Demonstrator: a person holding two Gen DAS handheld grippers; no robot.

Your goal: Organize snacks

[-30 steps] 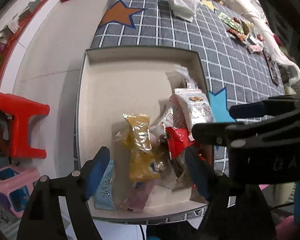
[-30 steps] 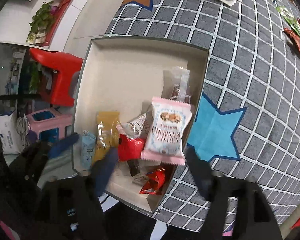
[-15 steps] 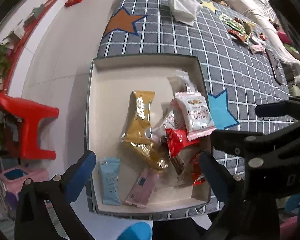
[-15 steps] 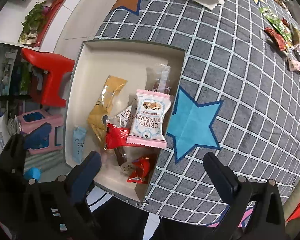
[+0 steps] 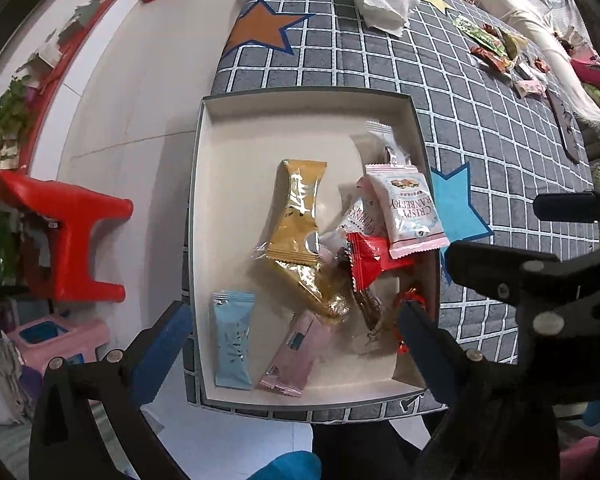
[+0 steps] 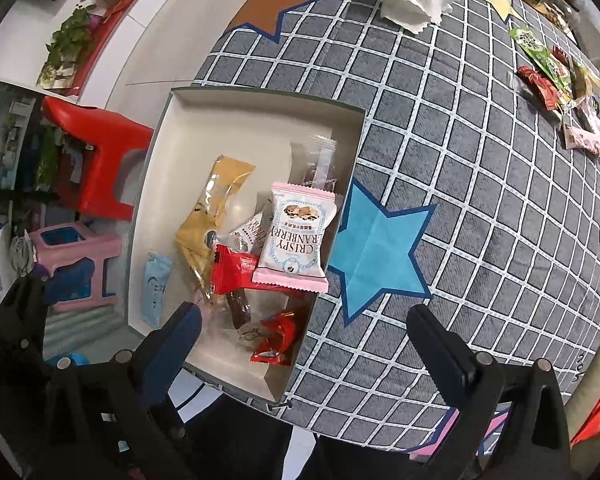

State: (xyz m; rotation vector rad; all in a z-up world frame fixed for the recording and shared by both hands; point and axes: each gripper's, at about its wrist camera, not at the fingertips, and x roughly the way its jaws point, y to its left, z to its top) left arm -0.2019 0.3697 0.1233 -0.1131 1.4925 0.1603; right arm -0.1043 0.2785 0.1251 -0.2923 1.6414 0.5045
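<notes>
Scene: a shallow box [image 5: 204,208] of wrapped snacks sits at the edge of the checked surface [image 6: 480,184].
Left tool [image 5: 288,336]: spread wide, empty, above the box.
Right tool [image 6: 304,336]: likewise released, holding nothing.
Nearest snack: pink Crispy Cranberry pack [image 6: 296,236], atop the pile.
Handling: likely light, crinkly, slippery; best pinched by a sealed end.
Loose snacks: more wrappers [image 6: 548,76] lie well apart, far across the surface.

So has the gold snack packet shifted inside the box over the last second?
Yes. The gold packet slid toward the far wall of the box. It had lain crumpled low in the pile beside the red packet; it now stretches out past it.
</notes>
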